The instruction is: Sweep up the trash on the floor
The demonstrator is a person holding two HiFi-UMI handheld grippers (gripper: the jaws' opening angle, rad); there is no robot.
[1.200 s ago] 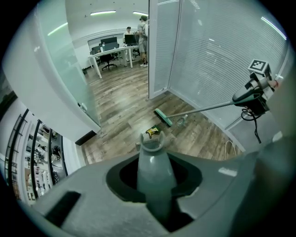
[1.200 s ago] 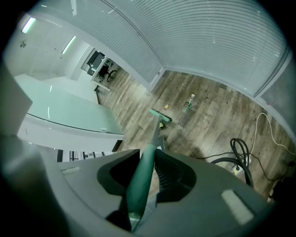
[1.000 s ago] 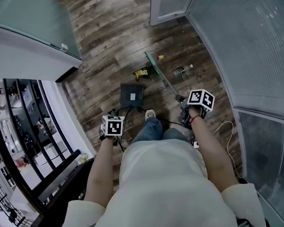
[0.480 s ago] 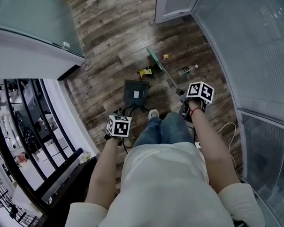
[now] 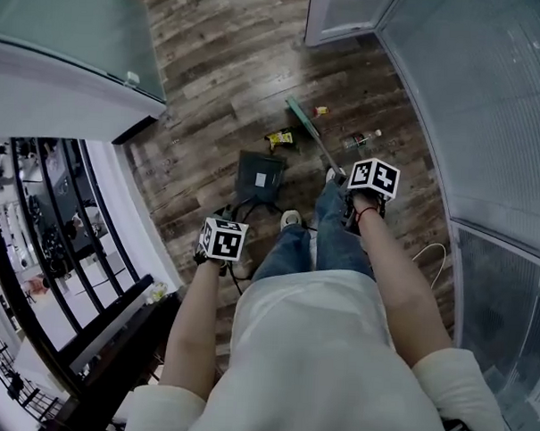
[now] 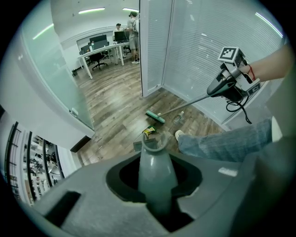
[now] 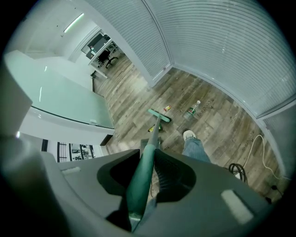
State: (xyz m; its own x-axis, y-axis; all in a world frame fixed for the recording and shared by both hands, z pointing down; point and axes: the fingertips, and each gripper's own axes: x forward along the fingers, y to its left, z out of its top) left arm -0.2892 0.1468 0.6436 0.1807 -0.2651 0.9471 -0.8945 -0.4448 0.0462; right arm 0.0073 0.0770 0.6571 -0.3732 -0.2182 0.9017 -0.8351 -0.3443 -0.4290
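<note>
Your right foot has stepped forward since a moment ago, and its shoe [image 5: 330,175] now sits just beside the green broom [image 5: 302,115]. Your right gripper [image 7: 147,169] is clamped on that broom's handle, and the head rests on the wood floor [image 5: 223,65] farther out. Your left gripper [image 6: 156,183] is closed on the grey dustpan handle [image 6: 155,162]. The dustpan [image 5: 259,176] stands near your feet. A yellow wrapper [image 5: 280,139] lies between the dustpan and the broom head. A plastic bottle [image 5: 363,139] lies right of the broom.

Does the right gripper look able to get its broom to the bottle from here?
Probably yes. The right gripper is shut on the broom, whose head rests near the bottle, with only bare floor between.
</note>
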